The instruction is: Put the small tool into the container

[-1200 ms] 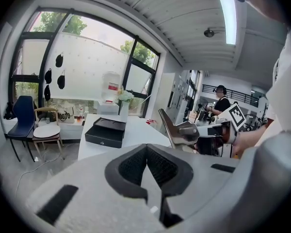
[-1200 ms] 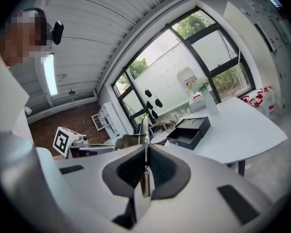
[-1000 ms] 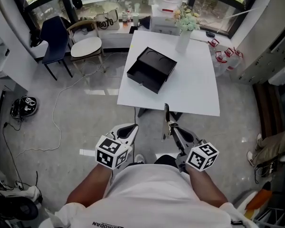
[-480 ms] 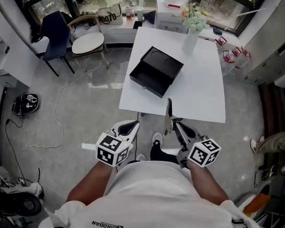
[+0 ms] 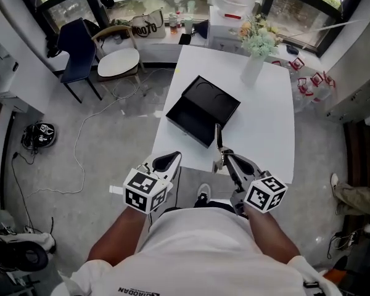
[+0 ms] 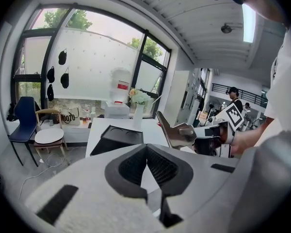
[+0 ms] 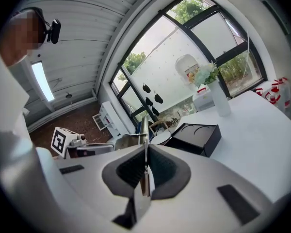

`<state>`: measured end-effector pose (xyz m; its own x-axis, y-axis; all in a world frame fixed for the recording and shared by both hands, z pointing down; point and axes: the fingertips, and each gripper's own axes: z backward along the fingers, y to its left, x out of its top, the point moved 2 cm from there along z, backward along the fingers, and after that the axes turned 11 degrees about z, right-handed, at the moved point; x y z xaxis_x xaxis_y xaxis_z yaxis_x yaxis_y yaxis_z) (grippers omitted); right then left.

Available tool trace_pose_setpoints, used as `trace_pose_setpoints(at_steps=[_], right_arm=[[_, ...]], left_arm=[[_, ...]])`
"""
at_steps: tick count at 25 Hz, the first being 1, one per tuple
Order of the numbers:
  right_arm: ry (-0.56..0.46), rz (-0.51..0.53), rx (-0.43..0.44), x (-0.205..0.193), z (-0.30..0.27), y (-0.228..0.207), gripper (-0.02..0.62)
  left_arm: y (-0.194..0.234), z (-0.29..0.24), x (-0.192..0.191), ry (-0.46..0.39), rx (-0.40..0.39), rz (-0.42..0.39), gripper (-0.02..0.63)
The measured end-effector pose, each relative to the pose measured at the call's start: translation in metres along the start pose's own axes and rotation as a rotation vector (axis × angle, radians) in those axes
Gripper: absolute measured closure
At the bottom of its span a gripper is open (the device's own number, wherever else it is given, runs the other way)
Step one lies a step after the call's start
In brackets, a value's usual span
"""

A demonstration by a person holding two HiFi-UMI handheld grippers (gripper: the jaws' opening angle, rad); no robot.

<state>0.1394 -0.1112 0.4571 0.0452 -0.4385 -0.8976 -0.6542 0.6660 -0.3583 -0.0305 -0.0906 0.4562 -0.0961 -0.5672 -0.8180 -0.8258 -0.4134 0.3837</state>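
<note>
Where right gripper (image 7: 145, 160) jaws meet, small tool (image 7: 143, 128) sits clamped.

Container (image 5: 202, 111) on table's (image 5: 265, 128) left half; vase (image 5: 253, 71) well apart, far edge.

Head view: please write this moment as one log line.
right gripper: shut on thin metal tool | left gripper: shut, empty | open black box: on white table, tool not inside

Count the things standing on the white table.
2: the black container near the table's left edge, the vase of flowers at the far end. Small items at the far corner could be missed.
</note>
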Motion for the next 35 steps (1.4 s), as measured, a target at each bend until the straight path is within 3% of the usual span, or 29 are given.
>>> trace_pose_setpoints(at_steps=[9, 17, 21, 27, 35], right_arm=[[0.034, -0.009, 0.078, 0.004, -0.040, -0.043, 0.588], [0.071, -0.004, 0.090, 0.001, -0.060, -0.053, 0.588], [0.092, 0.040, 0.061, 0.000, -0.068, -0.055, 0.588], [0.099, 0.055, -0.034, -0.003, -0.087, -0.064, 0.588], [0.142, 0.097, -0.155, -0.013, -0.128, -0.071, 0.588]], left_arm=[[0.017, -0.032, 0.008, 0.006, 0.081, 0.036, 0.597], [0.026, -0.046, 0.013, 0.030, 0.089, 0.038, 0.597], [0.037, -0.055, 0.015, 0.051, 0.064, 0.047, 0.597], [0.057, -0.070, 0.024, 0.105, -0.016, -0.003, 0.597], [0.110, -0.059, 0.032, 0.164, -0.059, -0.042, 0.597]])
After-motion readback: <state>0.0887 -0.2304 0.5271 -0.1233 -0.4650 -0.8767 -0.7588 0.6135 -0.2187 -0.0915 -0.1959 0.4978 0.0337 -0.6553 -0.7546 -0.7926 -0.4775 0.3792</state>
